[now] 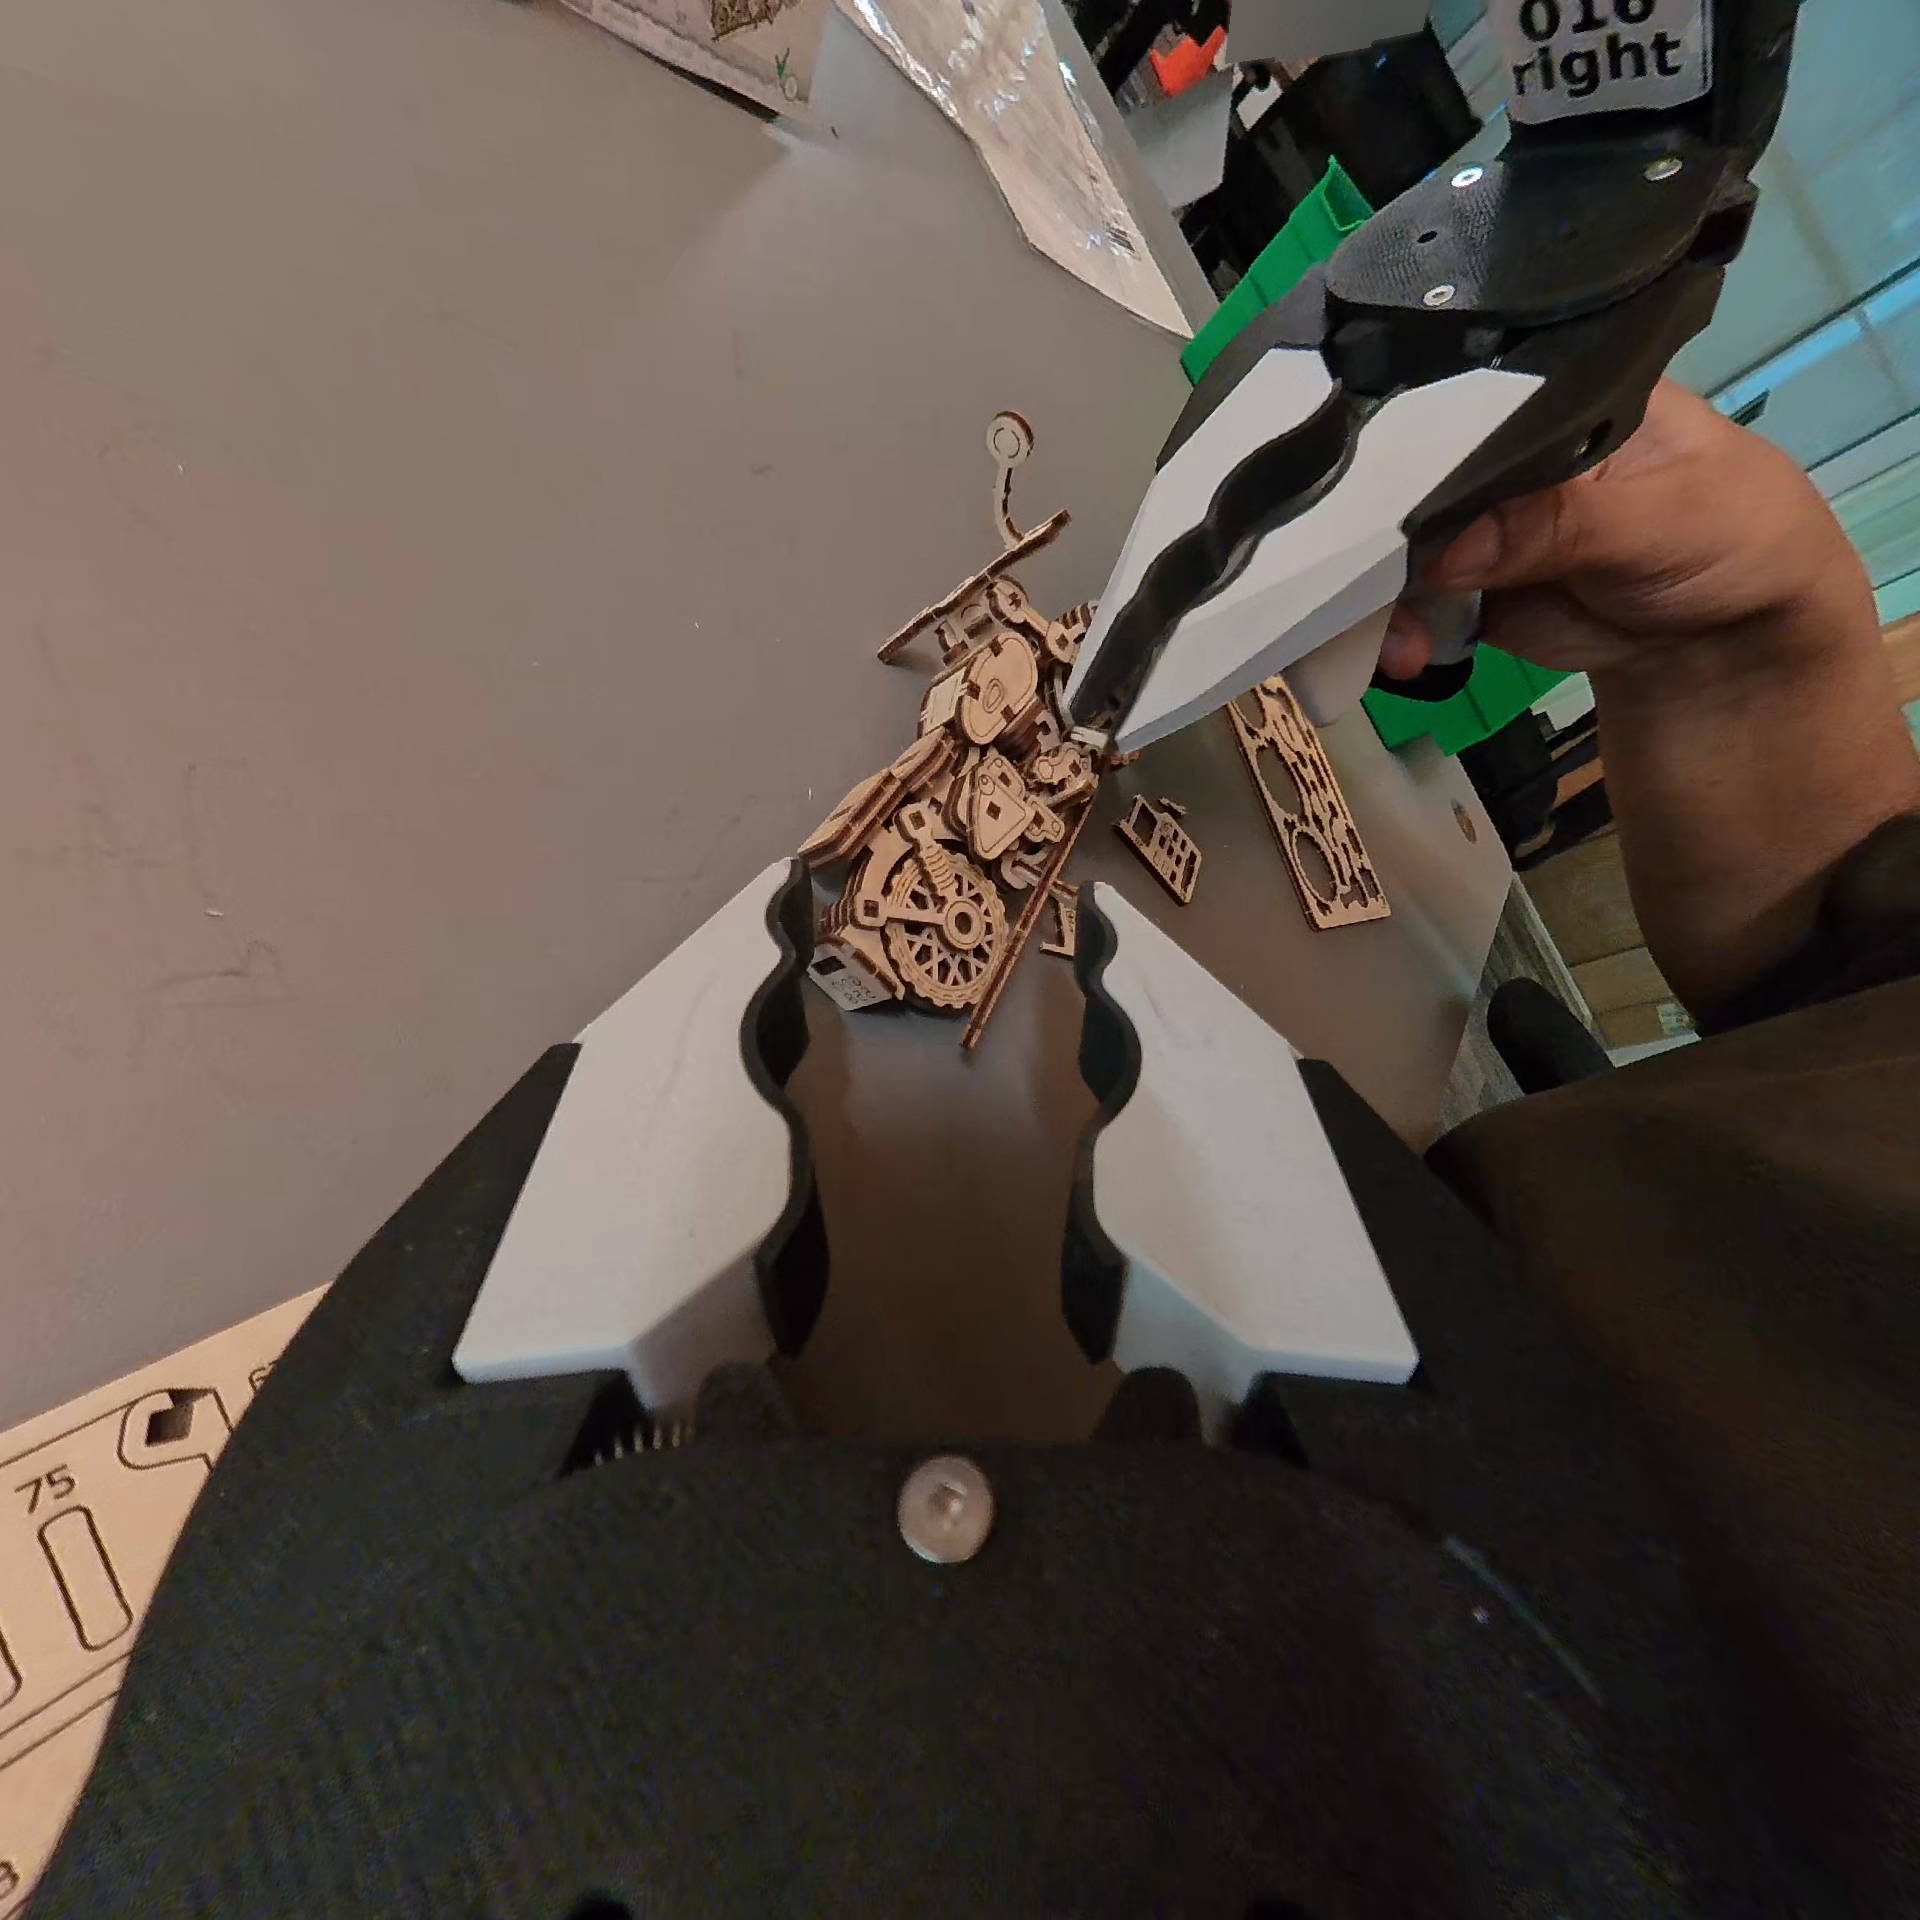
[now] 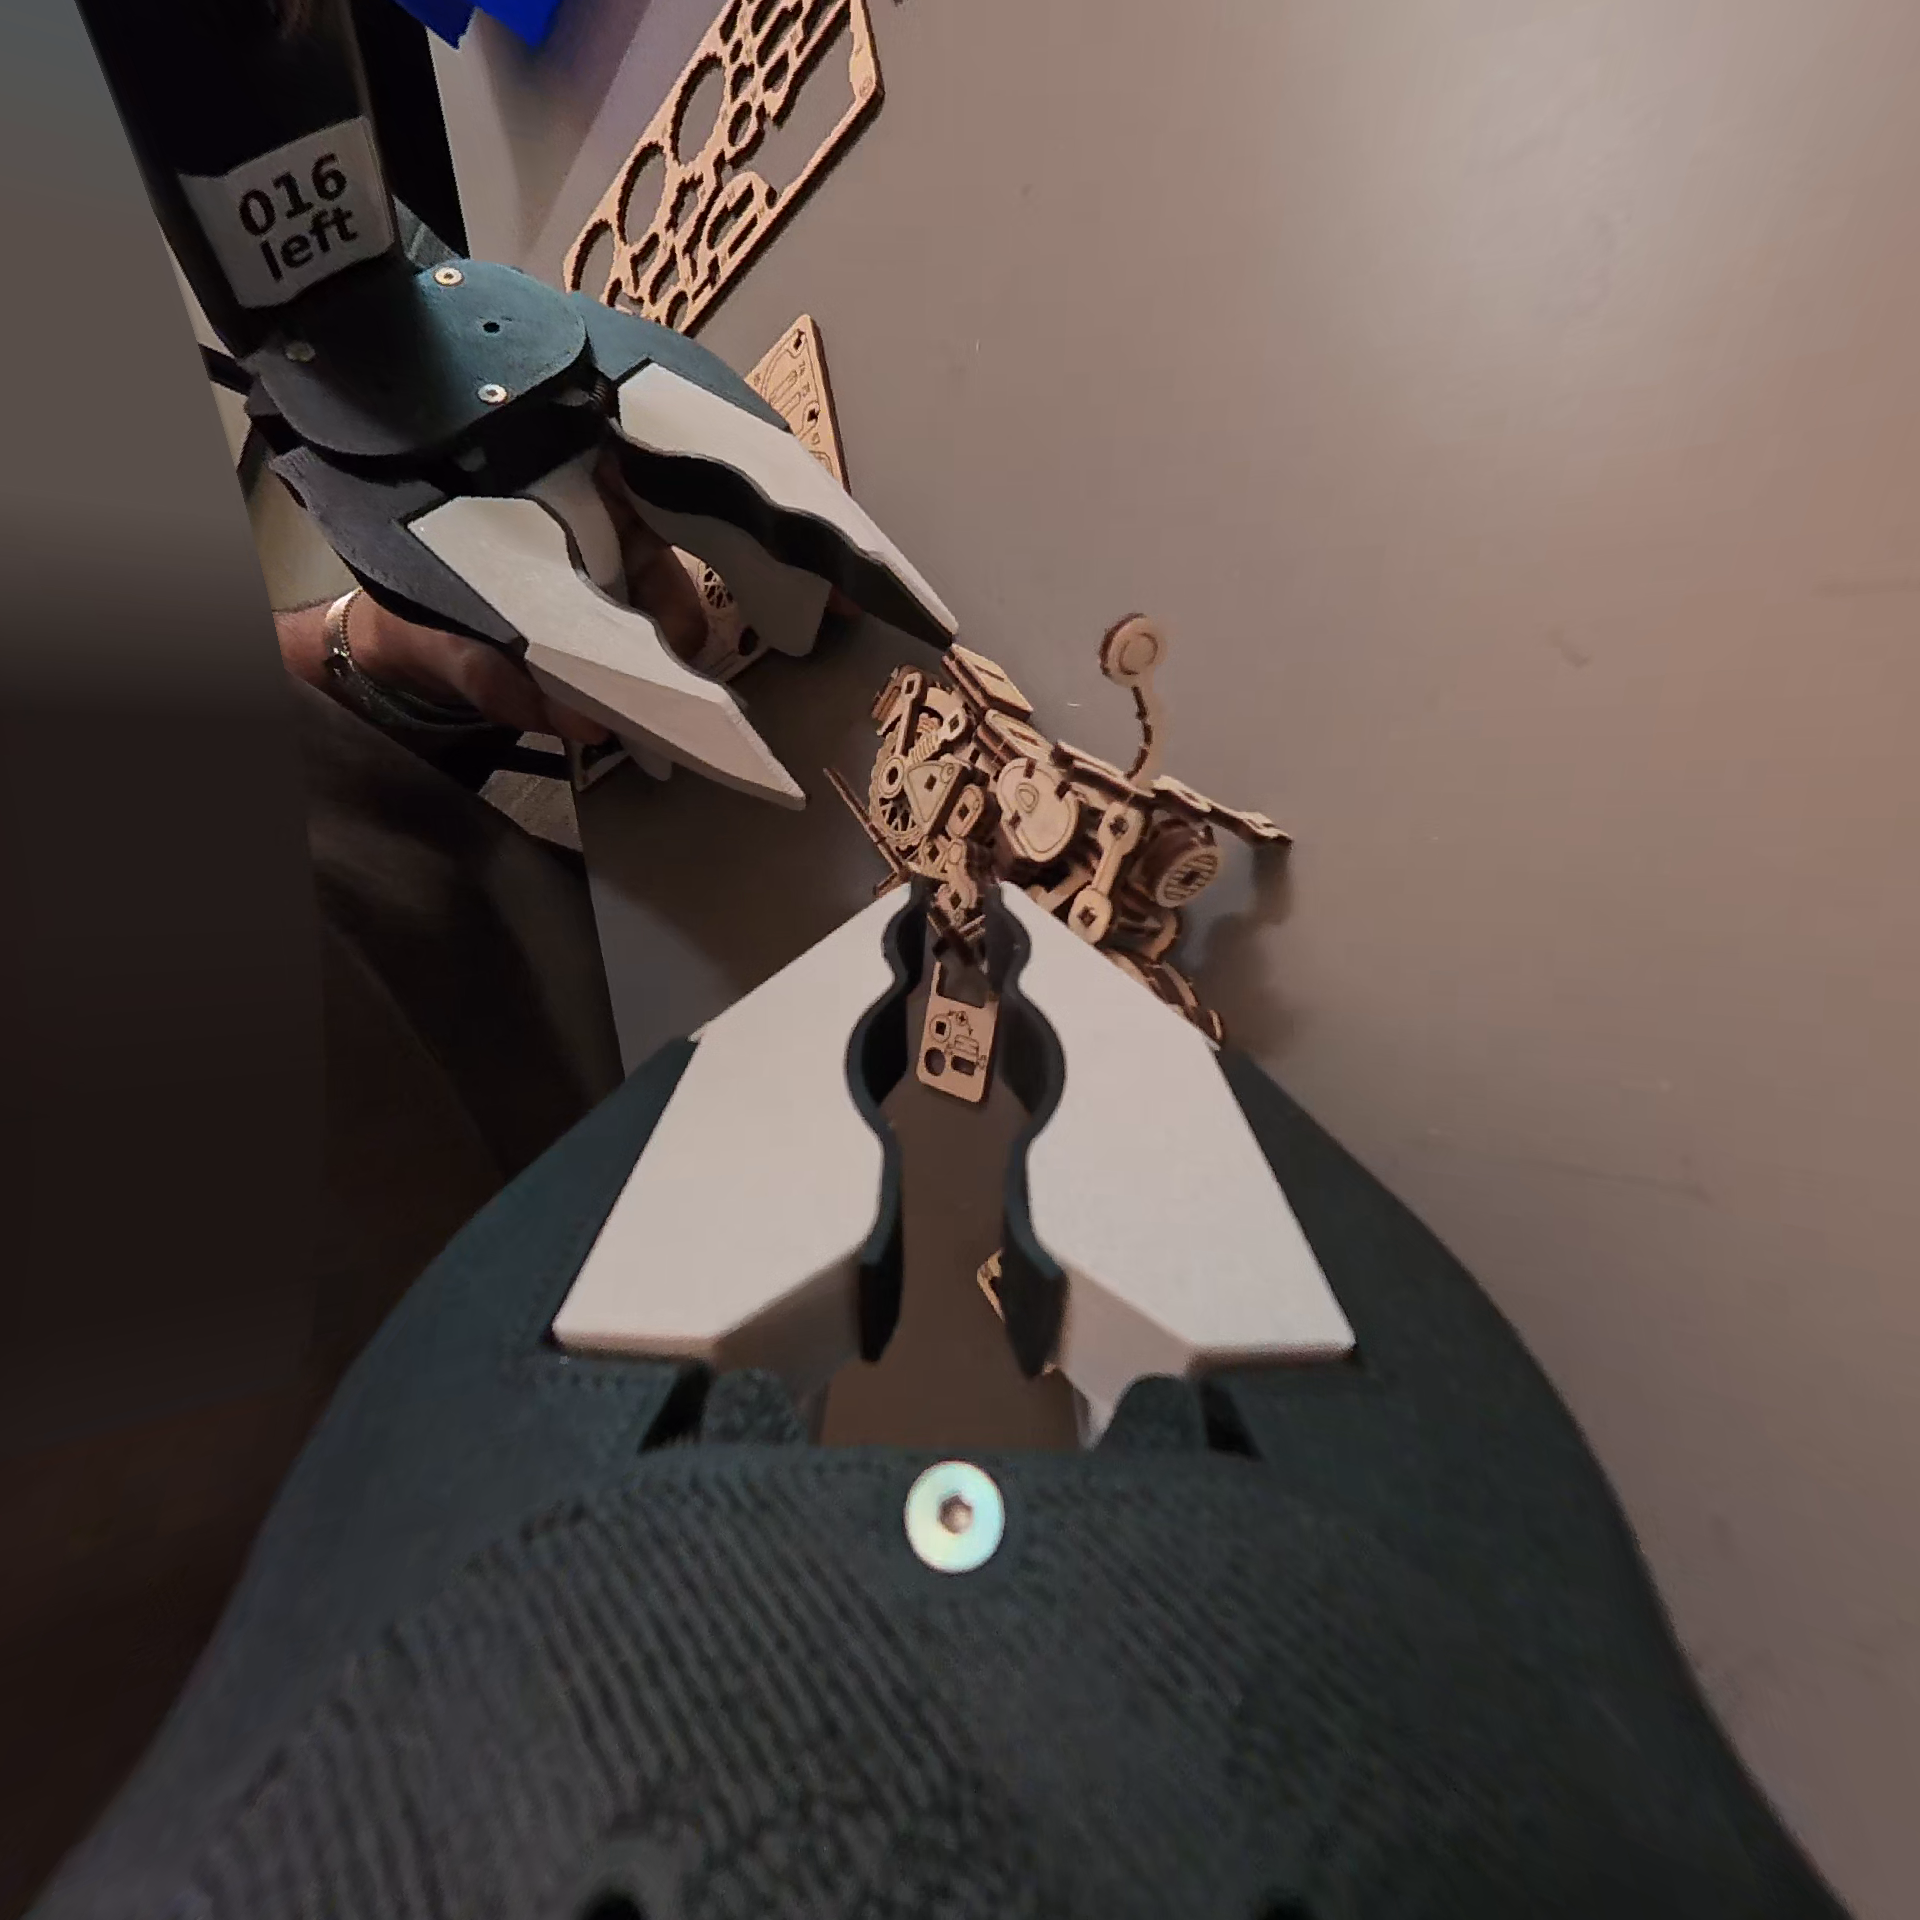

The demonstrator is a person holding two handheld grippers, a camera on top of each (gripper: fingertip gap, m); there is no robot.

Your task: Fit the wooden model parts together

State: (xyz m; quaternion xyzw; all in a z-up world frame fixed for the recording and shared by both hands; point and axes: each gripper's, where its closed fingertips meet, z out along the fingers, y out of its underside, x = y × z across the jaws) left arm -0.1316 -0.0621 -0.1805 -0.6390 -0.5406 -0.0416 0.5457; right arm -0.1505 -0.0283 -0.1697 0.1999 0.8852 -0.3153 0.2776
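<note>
A wooden motorcycle model [image 1: 966, 821] lies on its side on the grey table [image 1: 416, 623]; it also shows in the right wrist view [image 2: 1039, 821]. My left gripper [image 1: 940, 904] is open, its tips either side of the model's rear wheel end, not clamping it; it shows open in the right wrist view [image 2: 873, 717]. My right gripper [image 2: 954, 899] is pinched shut on a thin part at the model's middle; it comes down from the upper right in the left wrist view [image 1: 1091, 732]. A small flat wooden piece [image 2: 956, 1049] lies on the table under the right fingers.
A cut-out wooden sheet [image 1: 1309, 810] and a small wooden piece [image 1: 1158, 847] lie right of the model near the table edge. A printed parts sheet [image 1: 83, 1538] sits at the lower left, a plastic bag [image 1: 1018, 135] at the far edge, green bins [image 1: 1278, 260] beyond. There is about 5 cm between the tips of the two grippers. The right tips stand about 6 cm off the small flat wooden piece [image 2: 956, 1049].
</note>
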